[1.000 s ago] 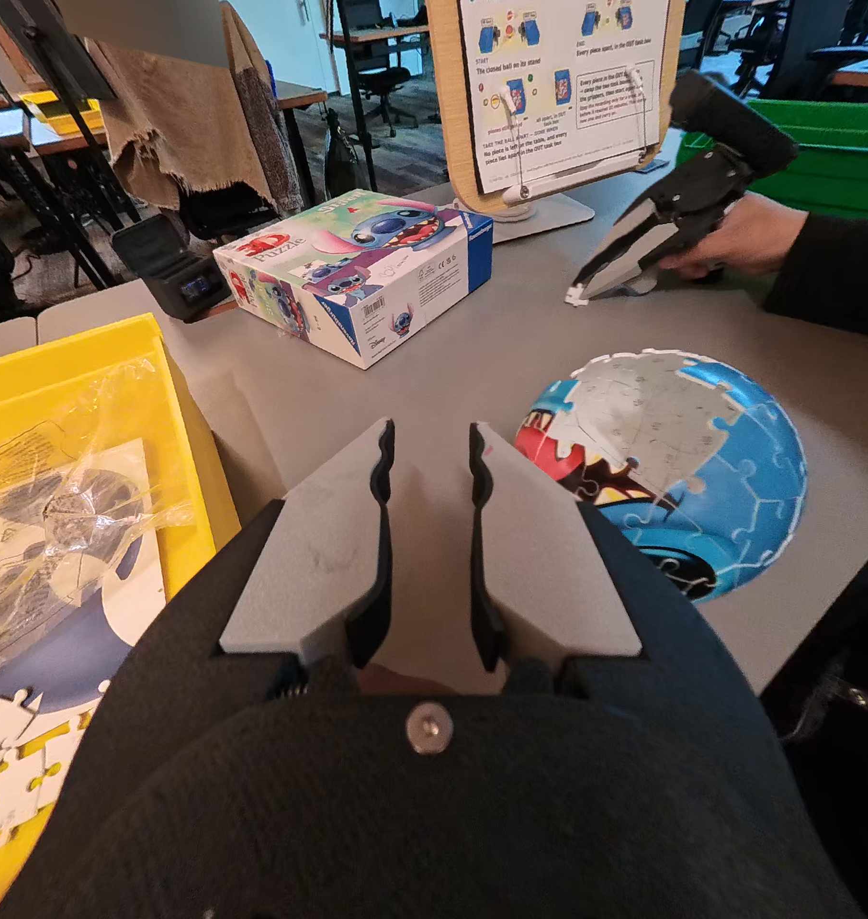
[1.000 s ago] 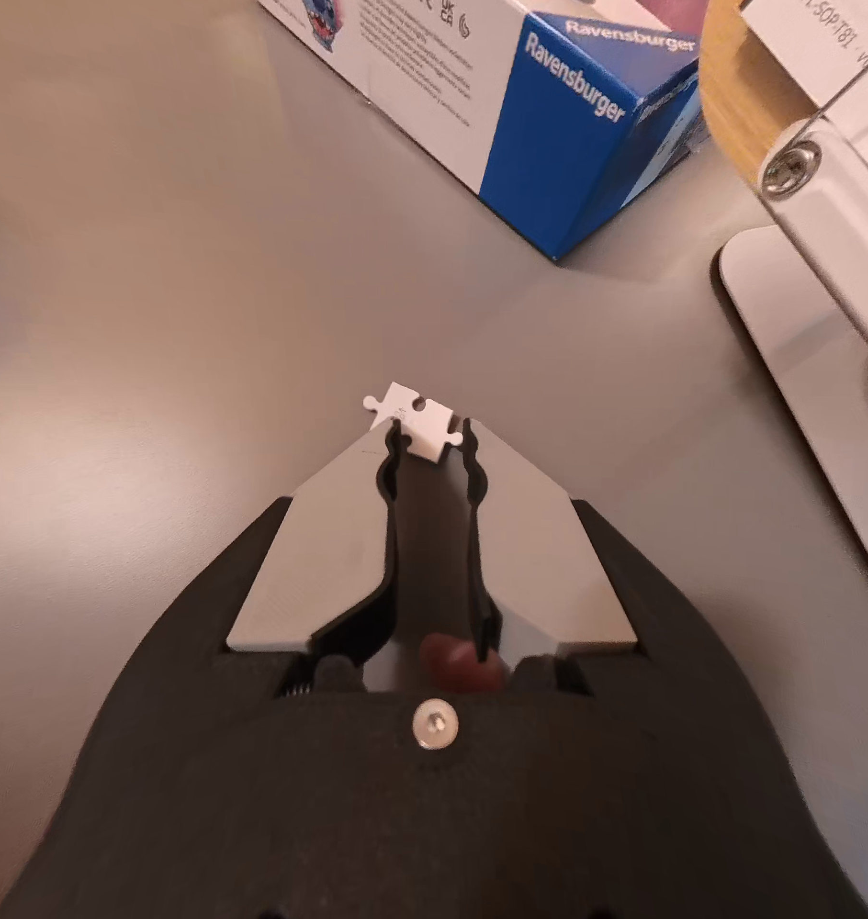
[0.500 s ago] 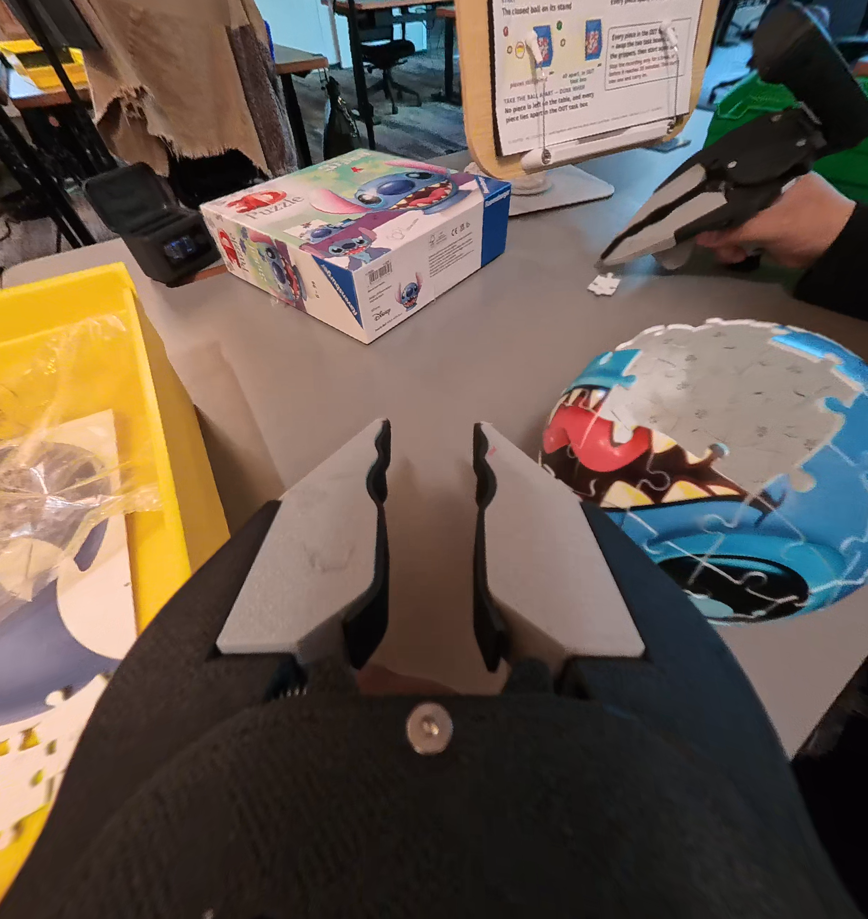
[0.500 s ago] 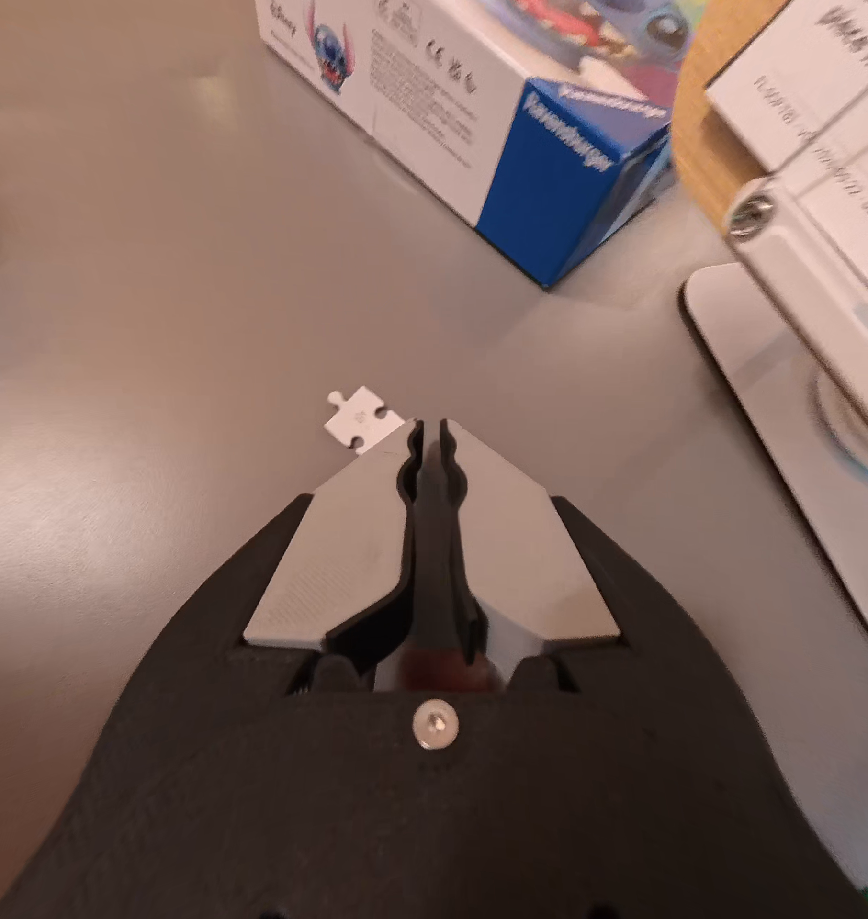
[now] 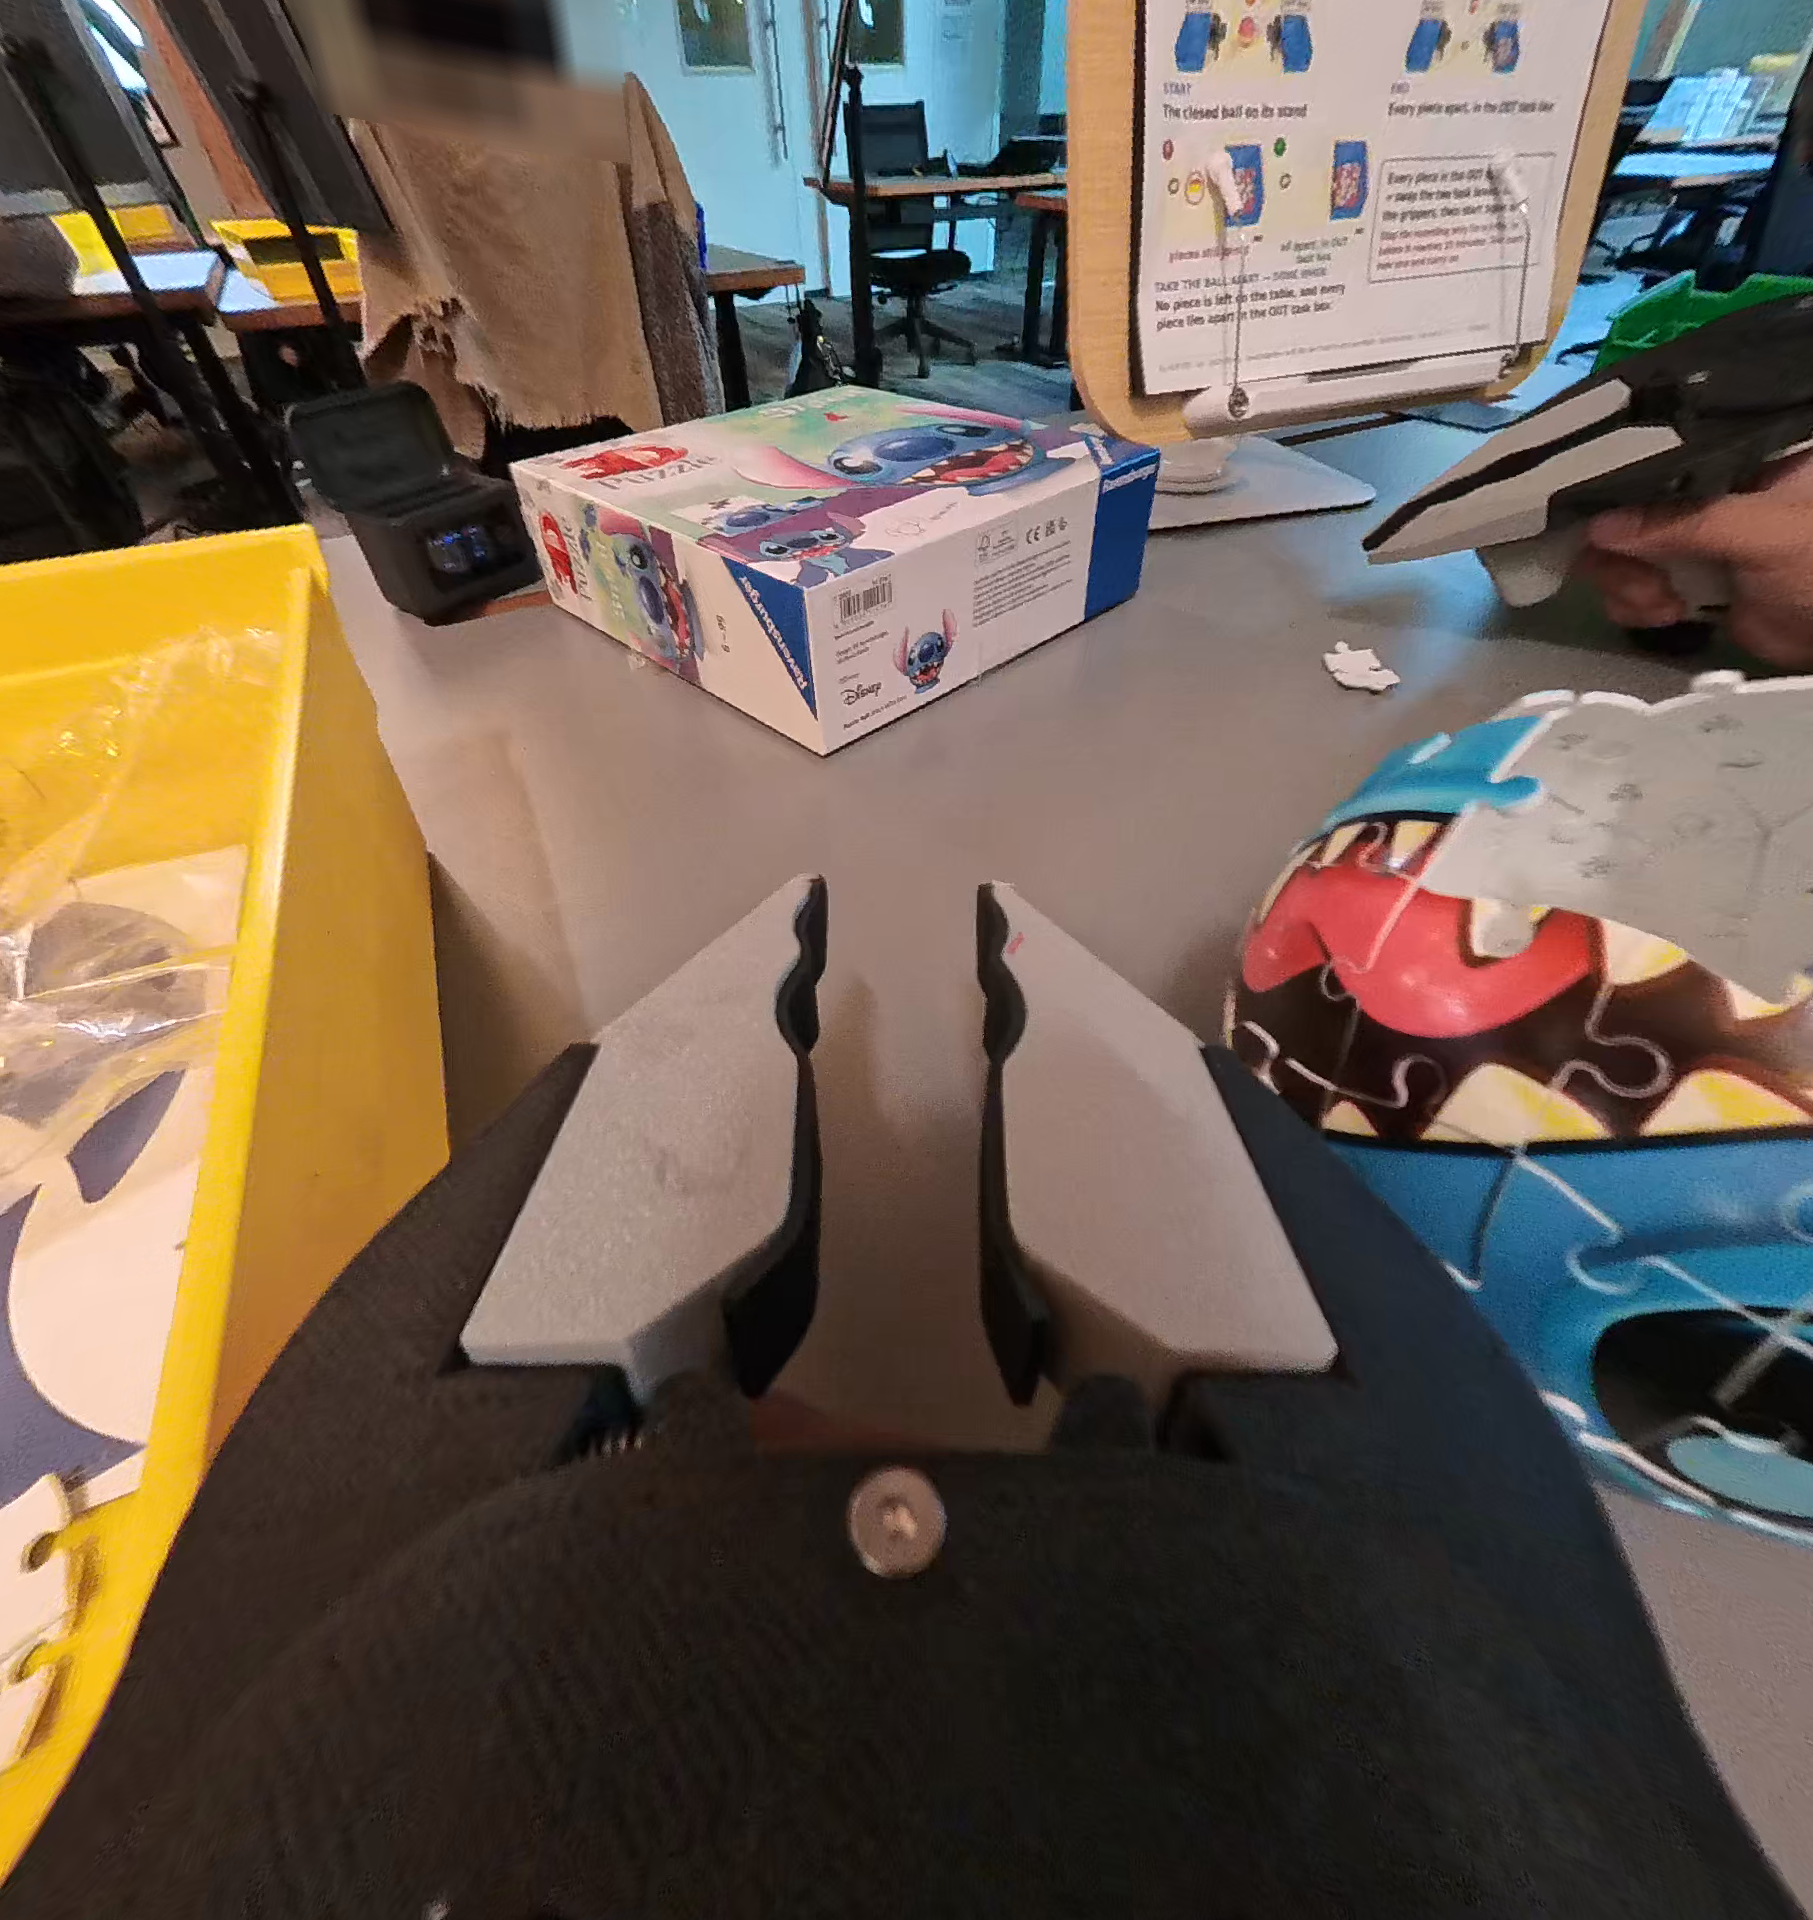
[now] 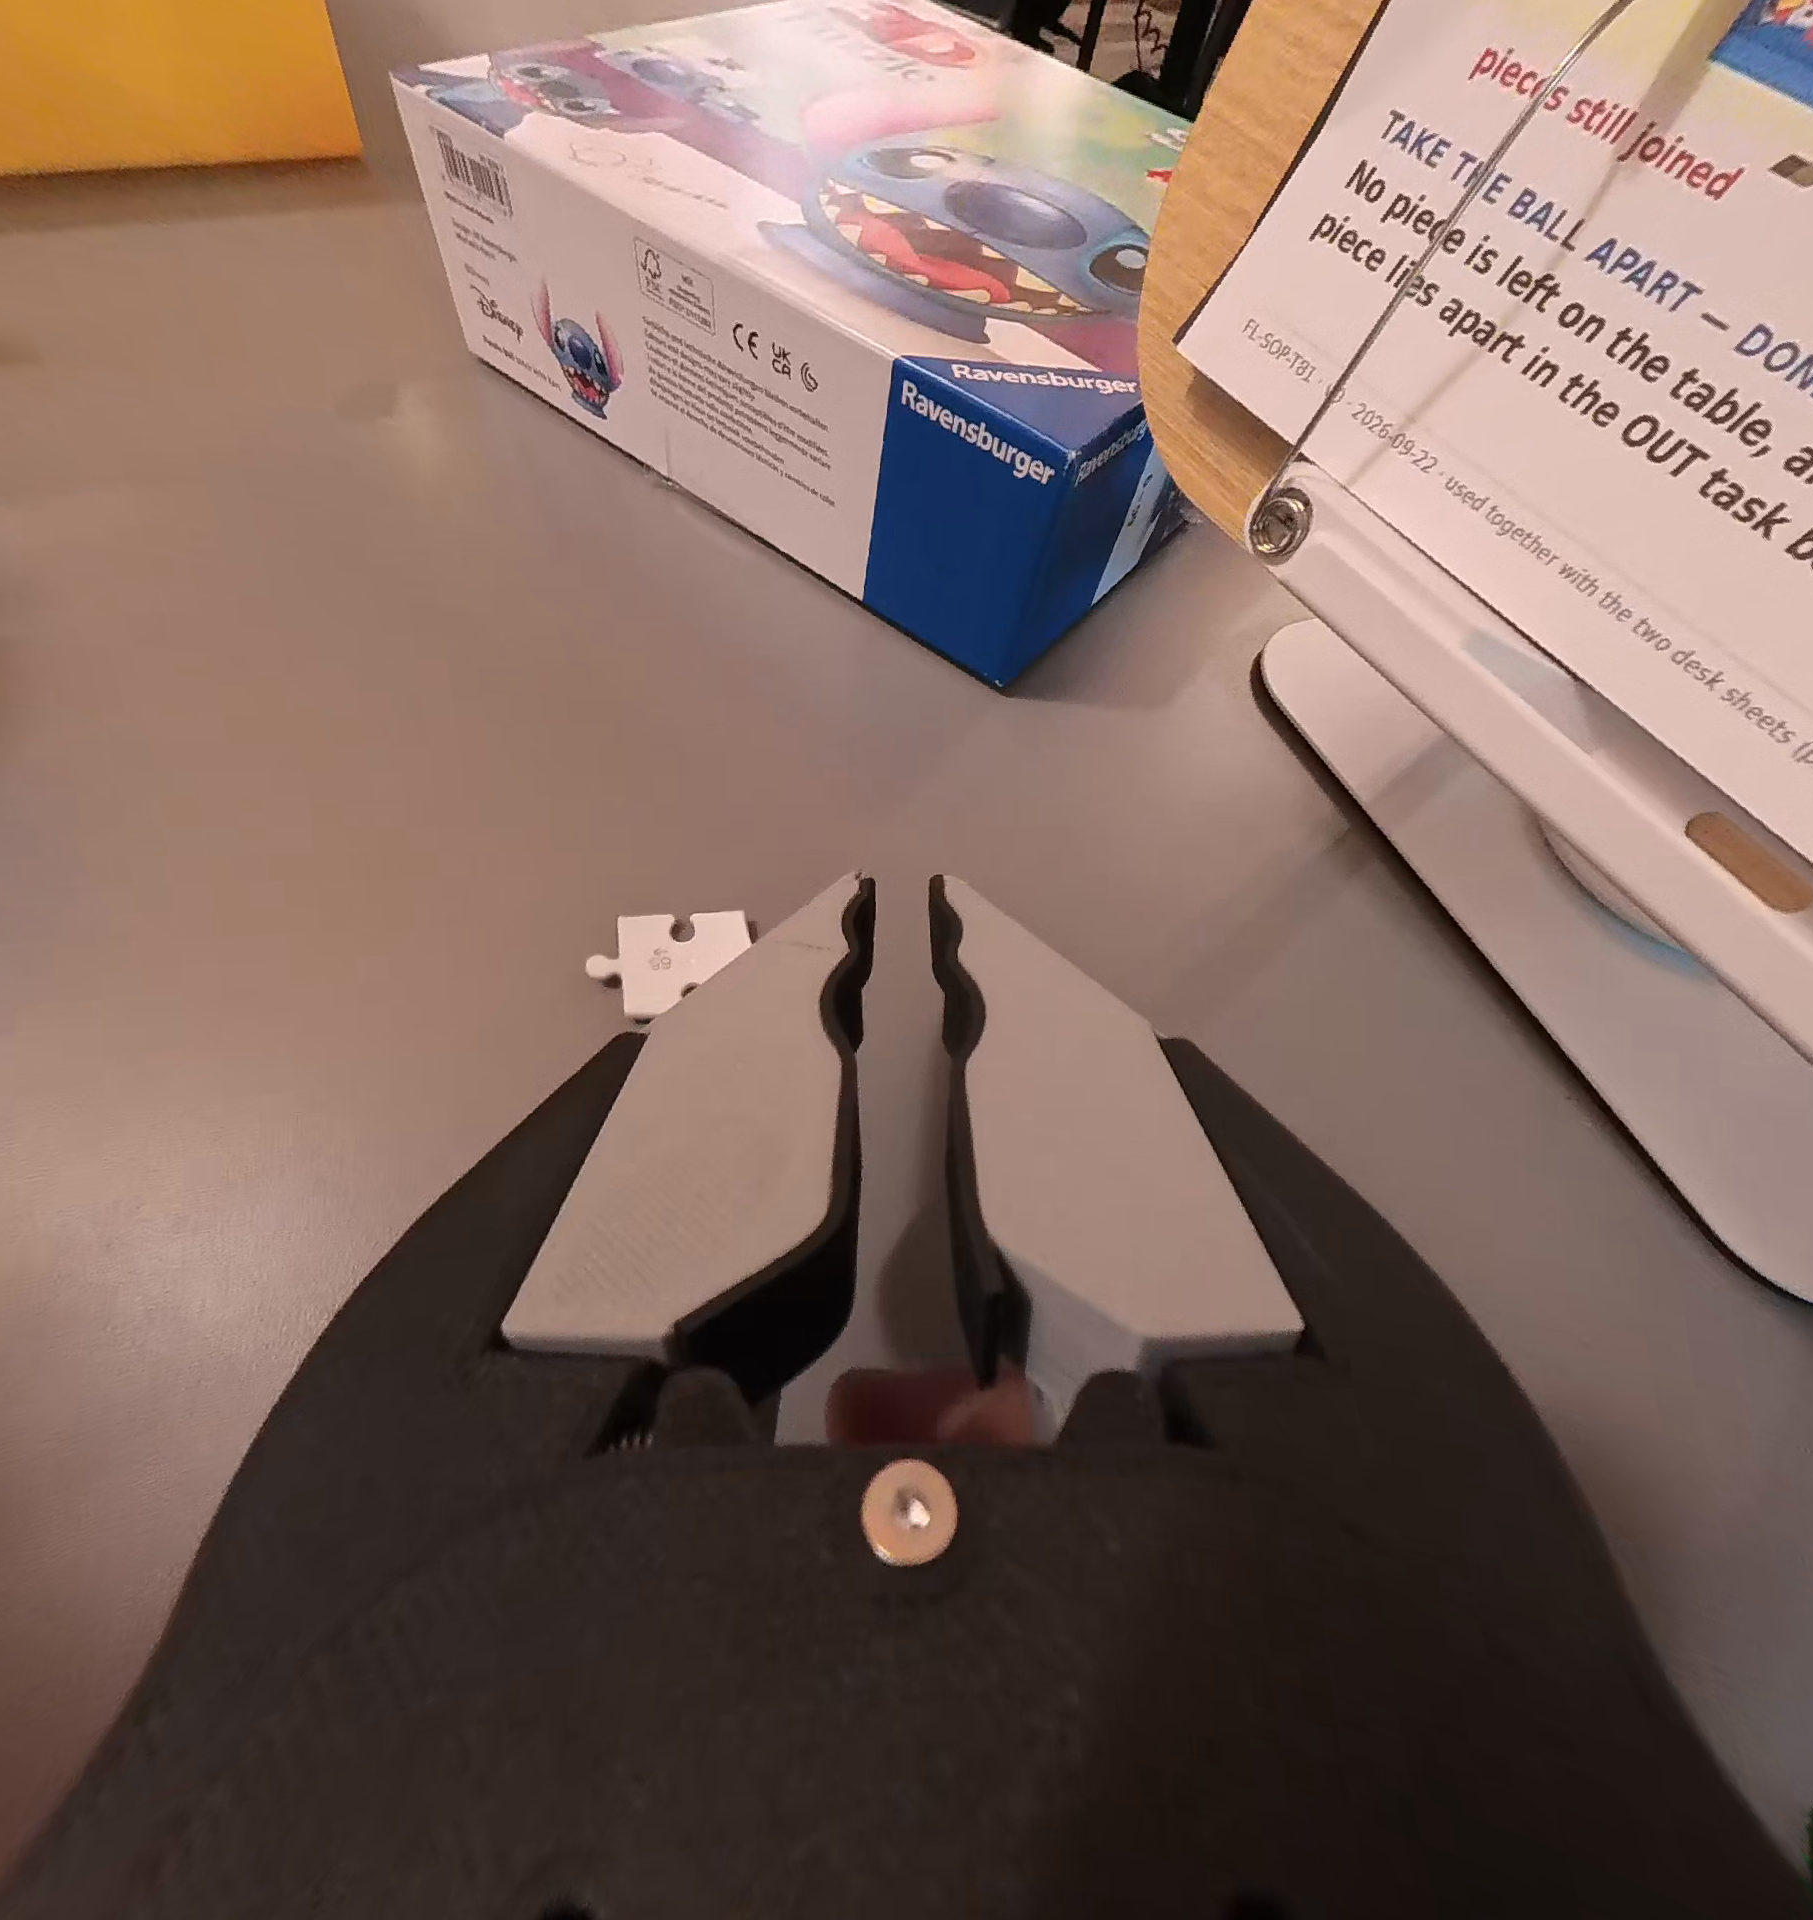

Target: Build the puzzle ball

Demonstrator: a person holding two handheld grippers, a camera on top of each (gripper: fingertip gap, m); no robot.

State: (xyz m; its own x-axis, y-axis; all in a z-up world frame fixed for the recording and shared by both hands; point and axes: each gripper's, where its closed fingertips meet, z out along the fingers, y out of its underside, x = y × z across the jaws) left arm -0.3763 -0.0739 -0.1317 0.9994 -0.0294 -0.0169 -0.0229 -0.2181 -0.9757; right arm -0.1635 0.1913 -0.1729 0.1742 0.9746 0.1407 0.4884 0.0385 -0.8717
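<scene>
Leftmost, one yellow bin (image 5: 289, 831) stands on the grey table (image 5: 1037, 790), holding a crumpled clear plastic bag (image 5: 81, 914) over loose white and dark blue puzzle pieces (image 5: 19, 1351); their number cannot be counted. Behind its far corner sits one small black case (image 5: 403, 499). Next comes one printed puzzle box (image 5: 840, 561), lying flat with a cartoon creature on its lid and printed writing and a barcode along its sides. The left tool (image 5: 900, 930) hovers low over bare table, its two grey fingers apart with nothing between them. Right of it rests the puzzle ball (image 5: 1608, 1143), partly built and lying on the table: blue shell, red and yellow mouth pattern, with the grey inner faces of its upper pieces showing. Beyond the ball, one single white puzzle piece (image 6: 673, 961) lies flat on the table, blank side up with a small printed mark. The right tool (image 6: 900, 899) hangs just beside that piece, its left finger overlapping the piece's edge in the right wrist view; its fingers stand a narrow gap apart and grip nothing. A hand (image 5: 1754, 582) holds this tool. Farthest right, one wooden board on a white stand (image 6: 1504, 935) carries a clipped instruction sheet (image 6: 1608, 343) with printed text and small pictures.
</scene>
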